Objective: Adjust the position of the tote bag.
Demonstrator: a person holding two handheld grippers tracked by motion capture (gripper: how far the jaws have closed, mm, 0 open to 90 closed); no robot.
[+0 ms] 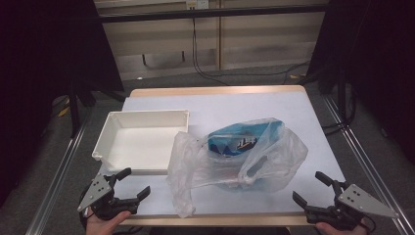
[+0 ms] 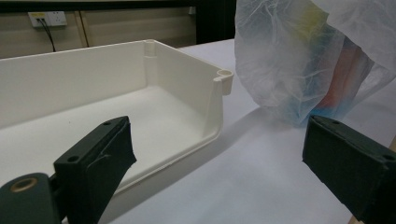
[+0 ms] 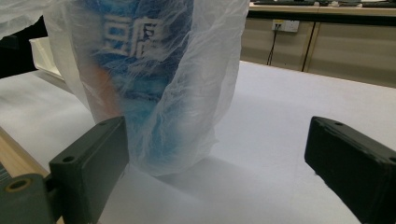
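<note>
A translucent white plastic bag lies on the table with a blue packet inside it. Left of it stands an empty white tray. My left gripper is open at the front left, near the tray's near corner; its own view has the tray ahead on the left and the bag to the upper right. Over at the front right corner, short of the bag, my right gripper is open too. Its own view shows the bag with blue print close ahead, nothing between the jaws.
The table has a white top with a wooden edge. Metal rails run along both sides. Behind the table is a wall with cables and a socket. Bare tabletop lies beyond the bag and at the front centre.
</note>
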